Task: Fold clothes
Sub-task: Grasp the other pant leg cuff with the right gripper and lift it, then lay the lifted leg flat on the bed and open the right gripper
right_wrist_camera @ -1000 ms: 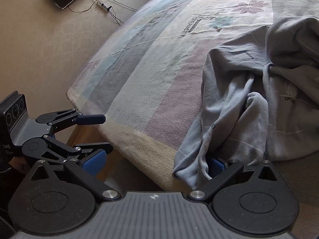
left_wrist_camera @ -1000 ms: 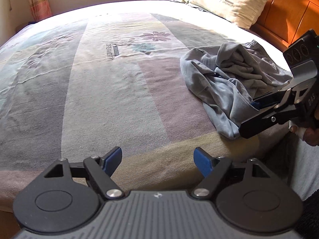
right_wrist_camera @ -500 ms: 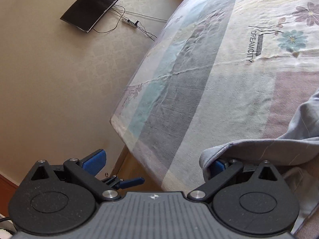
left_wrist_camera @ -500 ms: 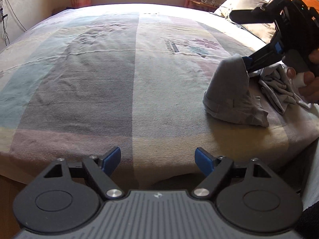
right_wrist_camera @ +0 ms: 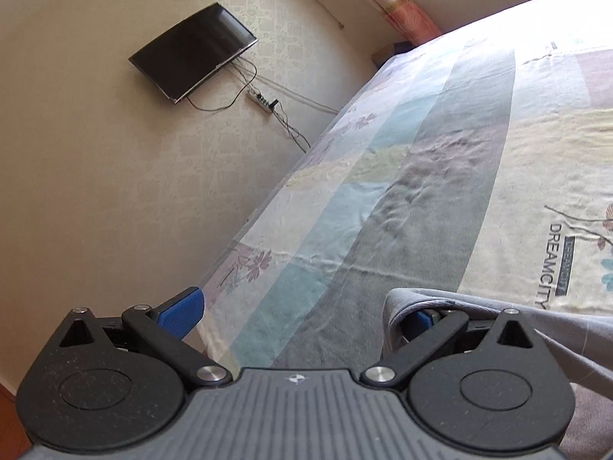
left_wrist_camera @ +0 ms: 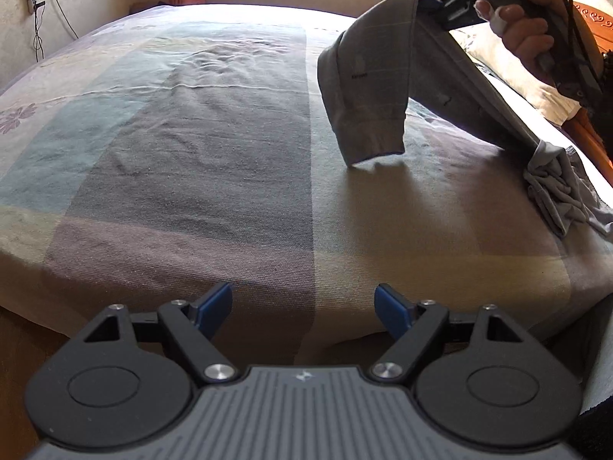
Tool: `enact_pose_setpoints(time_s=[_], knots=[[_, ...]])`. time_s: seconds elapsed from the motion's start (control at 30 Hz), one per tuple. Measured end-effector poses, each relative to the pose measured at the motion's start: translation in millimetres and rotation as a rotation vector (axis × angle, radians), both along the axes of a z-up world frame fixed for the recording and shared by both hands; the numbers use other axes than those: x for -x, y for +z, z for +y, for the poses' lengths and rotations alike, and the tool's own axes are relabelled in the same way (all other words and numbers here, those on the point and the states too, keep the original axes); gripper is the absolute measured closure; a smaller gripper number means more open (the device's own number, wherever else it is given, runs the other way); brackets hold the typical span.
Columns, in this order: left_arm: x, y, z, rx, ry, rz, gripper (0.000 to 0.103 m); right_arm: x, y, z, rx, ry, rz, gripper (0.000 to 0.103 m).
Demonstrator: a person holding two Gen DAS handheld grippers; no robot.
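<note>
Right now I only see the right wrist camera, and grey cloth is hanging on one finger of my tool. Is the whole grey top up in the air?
Observer: No. The grey cotton garment is lifted at one end by the right tool, but its other end lies bunched on the striped pastel bedsheet.
Operator: Does any bit dangle?
Observer: Yes. A doubled-over flap with a ribbed hem hangs down, and its tip is at or just above the sheet; I cannot tell if it touches.
Operator: Where's my other tool?
Observer: The left tool is open and empty, near the bed's closest edge, well apart from the garment.
</note>
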State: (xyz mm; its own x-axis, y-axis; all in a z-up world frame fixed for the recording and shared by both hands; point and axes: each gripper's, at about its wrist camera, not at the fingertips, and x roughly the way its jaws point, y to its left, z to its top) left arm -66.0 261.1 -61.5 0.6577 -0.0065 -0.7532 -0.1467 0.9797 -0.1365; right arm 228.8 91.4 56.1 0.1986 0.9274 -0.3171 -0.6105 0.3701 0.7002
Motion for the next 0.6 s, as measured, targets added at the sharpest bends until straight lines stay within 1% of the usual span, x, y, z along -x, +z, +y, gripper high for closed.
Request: enact_pose_setpoints(time_s=[0.03, 0.07, 0.23, 0.27, 0.33, 0.43, 0.47, 0.53, 0.6], knots=[[-1, -2, 0, 0.004, 0.001, 0.003, 0.021, -3, 1, -3, -0.028, -0.028, -0.006, 0.0], [-2, -3, 1, 0.008, 0.001, 0.007, 0.021, -3, -3, -3, -0.005, -0.037, -0.006, 0.0], [-9, -10, -1, 0.01, -0.015, 0.018, 0.021, 2, -41, 6, 0.27, -0.017, 0.02, 0.0], [-10, -10, -2, 0.009, -0.02, 0.017, 0.021, 6, -50, 3, 0.311, -0.008, 0.024, 0.0], [-13, -11, -4, 0.003, -0.029, 0.017, 0.021, 18, -67, -11, 0.372, 0.003, 0.027, 0.0], [-20, -12, -7, -0.02, -0.039, 0.021, 0.021, 40, -86, -44, 0.444, -0.017, 0.011, 0.0], [-23, -11, -9, -0.035, -0.043, 0.023, 0.021, 48, -90, -56, 0.477, -0.031, -0.005, 0.0], [-35, -11, -13, -0.071, -0.059, 0.017, 0.021, 67, -96, -79, 0.558, -0.075, -0.069, 0.0], [-57, -12, -20, -0.121, -0.073, -0.004, 0.021, 84, -102, -99, 0.634, -0.12, -0.129, 0.0]])
